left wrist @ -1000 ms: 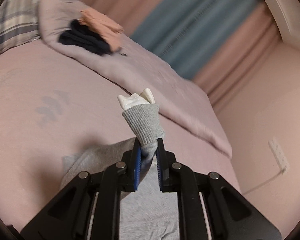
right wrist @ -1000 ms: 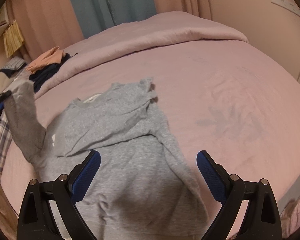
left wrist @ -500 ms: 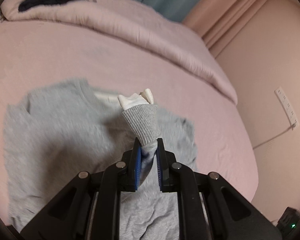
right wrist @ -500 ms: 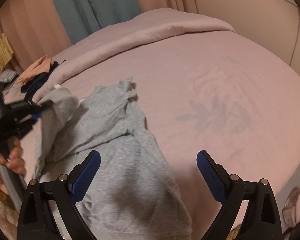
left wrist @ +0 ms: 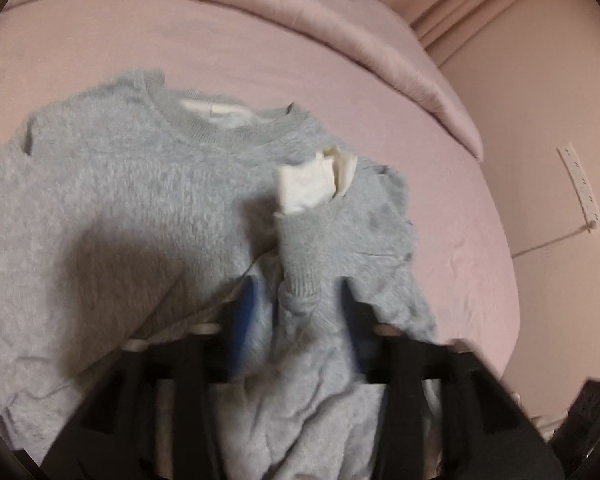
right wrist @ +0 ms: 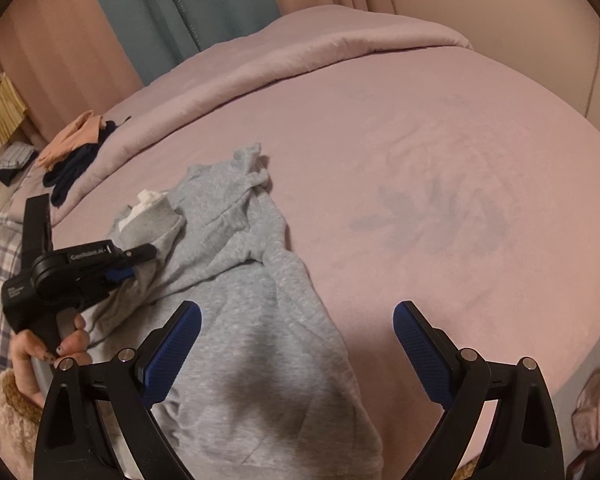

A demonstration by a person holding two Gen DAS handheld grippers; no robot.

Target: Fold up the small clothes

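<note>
Grey sweatshirt (right wrist: 256,320) lies lengthwise, neckline away from both hand-held grippers, left (left wrist: 300,312) and right (right wrist: 296,354) spread wide

Dim, warm pinkish light; the left wrist view is motion-blurred, the right wrist view sharp, both bowed and black-cornered, with soft shadows just ahead of each gripper.

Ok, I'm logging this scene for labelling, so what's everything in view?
Sweatshirt: one, grey, flat on the bed, sleeve folded across the chest.
Bed sheet: one, pink, underneath.
Duvet: one, pink, bunched along the far edge.
Clothes pile: one, peach and navy, on the duvet.
Curtains: teal and pink, behind the bed.
Power strip: one, white, on the wall.
Left tongs: black, blue pads, open, astride the sleeve.
Right tongs: black, blue pads, open, above the sweatshirt.
Left hand: one, holding the left tongs.
</note>
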